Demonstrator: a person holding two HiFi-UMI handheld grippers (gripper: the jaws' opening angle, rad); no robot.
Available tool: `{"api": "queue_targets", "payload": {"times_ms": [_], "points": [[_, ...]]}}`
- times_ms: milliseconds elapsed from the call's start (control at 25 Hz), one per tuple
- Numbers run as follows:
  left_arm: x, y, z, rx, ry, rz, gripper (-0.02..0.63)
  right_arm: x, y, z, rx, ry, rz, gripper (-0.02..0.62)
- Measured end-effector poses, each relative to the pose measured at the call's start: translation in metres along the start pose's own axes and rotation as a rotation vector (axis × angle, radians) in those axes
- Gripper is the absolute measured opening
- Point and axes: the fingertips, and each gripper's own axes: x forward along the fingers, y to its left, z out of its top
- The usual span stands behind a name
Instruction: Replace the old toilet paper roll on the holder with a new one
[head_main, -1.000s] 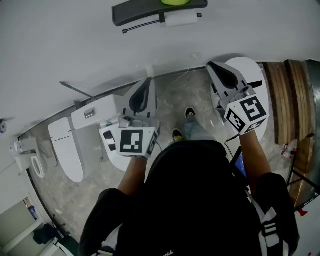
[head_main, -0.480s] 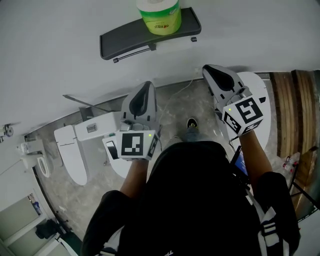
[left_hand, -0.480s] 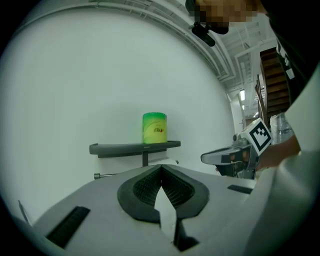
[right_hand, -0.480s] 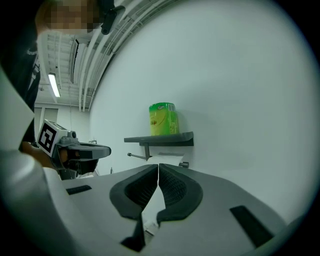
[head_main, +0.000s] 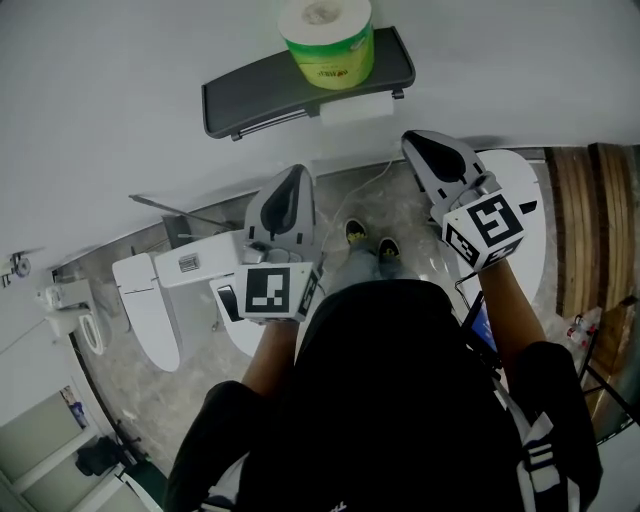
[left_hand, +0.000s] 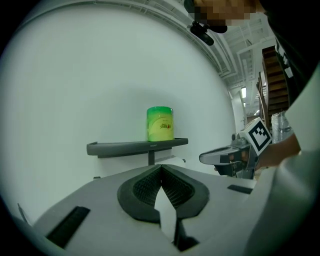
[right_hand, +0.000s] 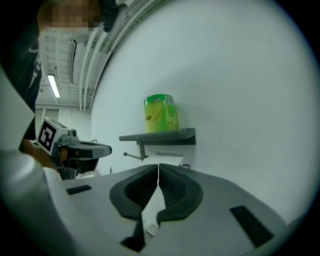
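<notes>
A dark grey holder shelf (head_main: 250, 92) is fixed to the white wall. A new roll in green wrapping (head_main: 327, 40) stands upright on it, and the old white roll (head_main: 355, 107) hangs under its right half. My left gripper (head_main: 291, 178) is shut and empty, pointing at the wall below the shelf's middle. My right gripper (head_main: 415, 142) is also shut with nothing in it, just right of and below the old roll. In the left gripper view the green roll (left_hand: 160, 124) and the shelf (left_hand: 135, 147) lie straight ahead above the jaws. The right gripper view has the green roll (right_hand: 161, 114) and the old roll (right_hand: 165, 159) ahead.
A white toilet (head_main: 150, 300) stands against the wall at the lower left. A white rounded fixture (head_main: 525, 190) sits at the right, with wooden steps (head_main: 590, 220) beyond it. The person's shoes (head_main: 365, 238) are on the marbled floor between the grippers.
Both grippers have moved closer to the wall. The shelf and the green roll have come down into fuller view, and the old roll shows again under the shelf. Both jaws stay shut.
</notes>
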Motion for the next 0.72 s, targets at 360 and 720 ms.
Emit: {"api": "queue_targets", "payload": {"times_ms": [360,720], "points": [[0.019,0.029,0.001,-0.004,-0.034,-0.063,0.021,0.022,-0.007,0.017,-0.126,0.021,-0.048,0.018],[0.033,0.047,-0.008,-0.006,-0.035,-0.126,0.021,0.041,-0.001,0.024,-0.256,0.060,-0.082,0.020]]}}
